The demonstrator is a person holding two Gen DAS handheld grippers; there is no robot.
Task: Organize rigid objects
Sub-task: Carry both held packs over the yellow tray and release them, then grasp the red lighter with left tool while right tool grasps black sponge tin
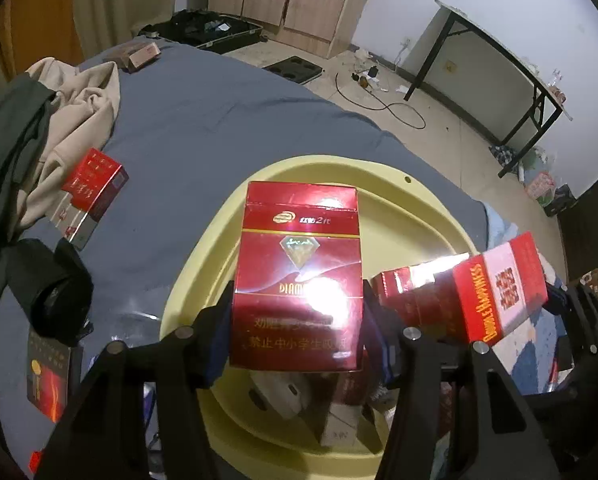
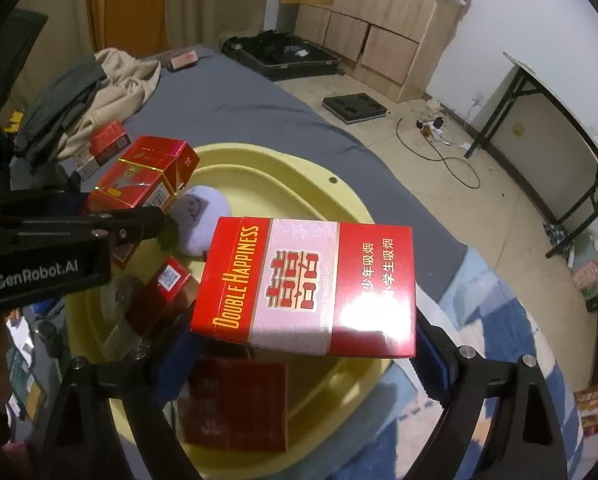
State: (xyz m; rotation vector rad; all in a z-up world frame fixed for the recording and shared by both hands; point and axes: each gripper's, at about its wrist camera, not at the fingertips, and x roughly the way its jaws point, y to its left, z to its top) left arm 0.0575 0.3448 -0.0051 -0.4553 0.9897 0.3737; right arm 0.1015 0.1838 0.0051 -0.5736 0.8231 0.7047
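Diamond pack [image 1: 297, 276] clamped in left gripper [image 1: 295, 340] above yellow basin [image 1: 203, 264]; Double Happiness pack [image 2: 307, 288] clamped in right gripper [image 2: 299, 356] above basin centre.

Red diamond-print pack [image 1: 297, 276] and red-pink Double Happiness pack [image 2: 305, 286], apparently above yellow basin [image 2: 339, 200].

The yellow basin [image 2: 351, 200] is crowded at its near end: a dark red pack [image 2: 235, 404], a tilted pack [image 2: 159, 300] and a white plush ball [image 2: 203, 220] lie there. Its far half is bare. Beyond it, the grey bedsheet [image 1: 203, 120] lies open up to the heaped clothes [image 1: 79, 112].
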